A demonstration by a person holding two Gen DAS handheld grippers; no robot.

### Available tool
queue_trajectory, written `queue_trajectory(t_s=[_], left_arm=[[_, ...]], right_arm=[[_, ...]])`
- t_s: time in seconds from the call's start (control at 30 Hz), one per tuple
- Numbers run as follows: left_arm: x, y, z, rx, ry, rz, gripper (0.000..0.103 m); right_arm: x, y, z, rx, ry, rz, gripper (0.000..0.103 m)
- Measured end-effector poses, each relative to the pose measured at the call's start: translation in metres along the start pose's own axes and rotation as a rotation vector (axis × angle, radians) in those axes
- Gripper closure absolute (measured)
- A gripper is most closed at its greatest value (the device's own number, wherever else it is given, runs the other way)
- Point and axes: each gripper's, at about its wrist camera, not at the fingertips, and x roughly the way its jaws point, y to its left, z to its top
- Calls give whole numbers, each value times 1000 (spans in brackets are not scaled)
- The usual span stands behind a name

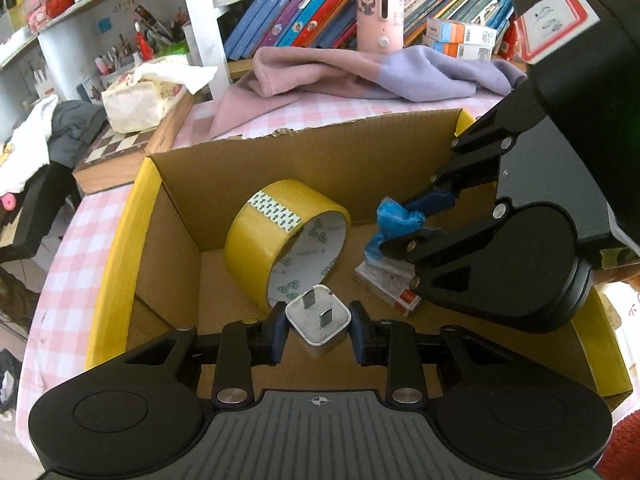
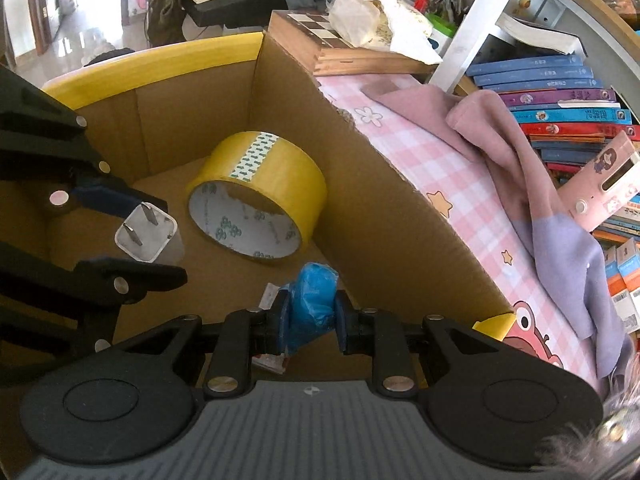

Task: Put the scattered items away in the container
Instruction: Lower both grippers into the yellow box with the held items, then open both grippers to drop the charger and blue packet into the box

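A cardboard box point(image 1: 320, 152) with yellow-taped edges stands on the pink checked tablecloth. Inside it lies a yellow tape roll point(image 1: 276, 236) on its side and a small white-and-orange card box point(image 1: 390, 284). My left gripper point(image 1: 319, 330) is shut on a white plug adapter point(image 1: 318, 320), prongs up, held inside the box just above its floor. My right gripper point(image 2: 310, 320) is shut on a crumpled blue plastic wad point(image 2: 312, 300), also inside the box, over the card box point(image 2: 270, 296). The right gripper point(image 1: 404, 220) shows at the right of the left wrist view, the left gripper point(image 2: 132, 236) at the left of the right wrist view.
Behind the box lies a pink and lilac garment point(image 1: 360, 76) against a row of books point(image 1: 312, 12). A chessboard case point(image 1: 124, 152) with a cloth bag point(image 1: 136, 100) on it sits at the far left corner. The tall box wall point(image 2: 380, 208) runs beside my right gripper.
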Motion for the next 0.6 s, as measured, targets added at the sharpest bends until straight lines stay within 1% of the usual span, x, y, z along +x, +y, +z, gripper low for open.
queue_trajectory(t_s=[0.07,0.1,0.17,0.2,0.23,0.33,0.4,0.53,0.6], left_arm=[[-1,0,0,7,-17,4,68],[-4,-1,0,13,-35,8,66],[-10,-3,-1,30,-68,38,56],[-13,-4,-1,37,-84,61,49],[-16,-3,-1,39,-100,73,44],[-26,3,-2,11,-135,63,40],[-34,5,-4,-4,-158,65,39],[-54,2,-8,-33,-216,99,36],[-66,2,-11,-64,-249,98,34]], right_arm=[[-3,0,0,9,-10,-4,81],[-5,0,0,13,-18,-5,76],[-11,1,-1,23,-35,-16,74],[-14,1,-1,27,-42,-23,72],[-18,0,-1,34,-50,-25,71],[-29,-3,-2,80,-80,-23,68],[-38,-3,-3,113,-101,-27,67],[-61,0,-4,157,-156,-49,67],[-74,1,-6,181,-190,-55,67]])
